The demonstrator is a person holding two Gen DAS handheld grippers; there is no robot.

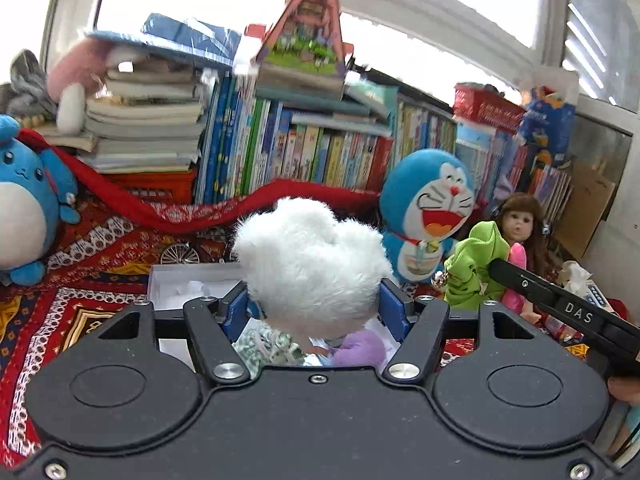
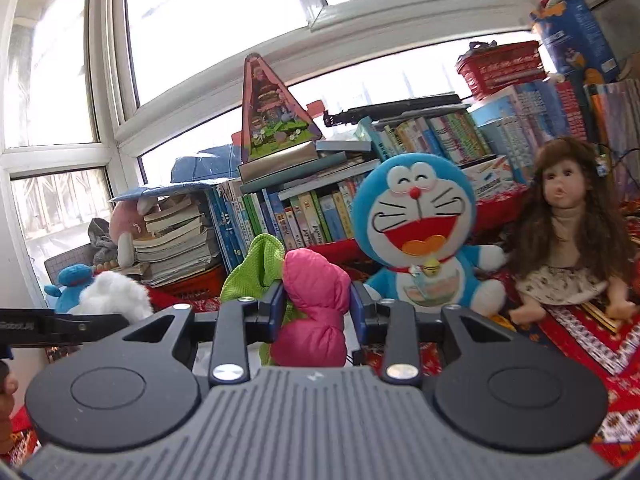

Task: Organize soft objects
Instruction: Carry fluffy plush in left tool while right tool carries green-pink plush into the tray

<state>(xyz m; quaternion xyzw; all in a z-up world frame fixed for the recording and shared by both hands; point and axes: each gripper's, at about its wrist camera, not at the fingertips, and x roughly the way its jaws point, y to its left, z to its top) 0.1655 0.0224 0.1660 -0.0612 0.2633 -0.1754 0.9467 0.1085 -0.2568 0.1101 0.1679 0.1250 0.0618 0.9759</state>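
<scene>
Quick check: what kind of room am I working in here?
Probably a child's room or play corner at home: rows of children's books under a window, a Doraemon plush and a doll.

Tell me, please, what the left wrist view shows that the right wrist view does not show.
Only the left wrist view shows the open white box below the left gripper, the small wire bicycle behind it, and the purple and floral parts of the white fluffy toy that it grips.

Only the right wrist view shows the right gripper shut on the pink padded item with green cloth, and the doll's patterned dress.

Both show the Doraemon plush, the doll, the blue round plush and the triangular house box.
</scene>
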